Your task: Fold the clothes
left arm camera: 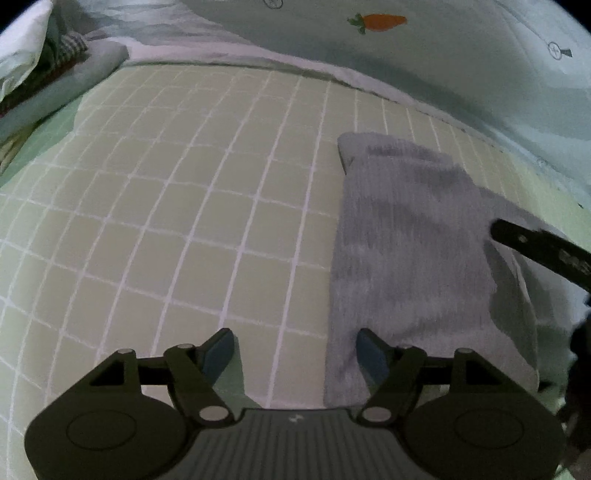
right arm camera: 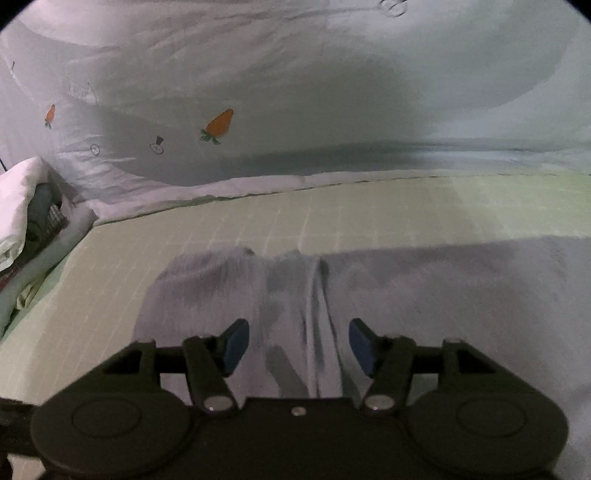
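A grey garment [left arm camera: 413, 251] lies flat on the green checked bed sheet [left arm camera: 184, 221], folded into a long strip in the left wrist view. My left gripper [left arm camera: 295, 354] is open and empty, low over the sheet at the garment's near left edge. My right gripper [right arm camera: 299, 343] is open and empty, just above the grey garment [right arm camera: 406, 288], over a raised crease in its middle. Part of the right gripper [left arm camera: 546, 251] shows at the right edge of the left wrist view, over the garment.
A pale quilt with carrot prints [left arm camera: 376, 22] is bunched along the far side of the bed and fills the back of the right wrist view [right arm camera: 218, 123]. A pile of folded clothes and a white pillow [left arm camera: 22, 48] sit at the far left.
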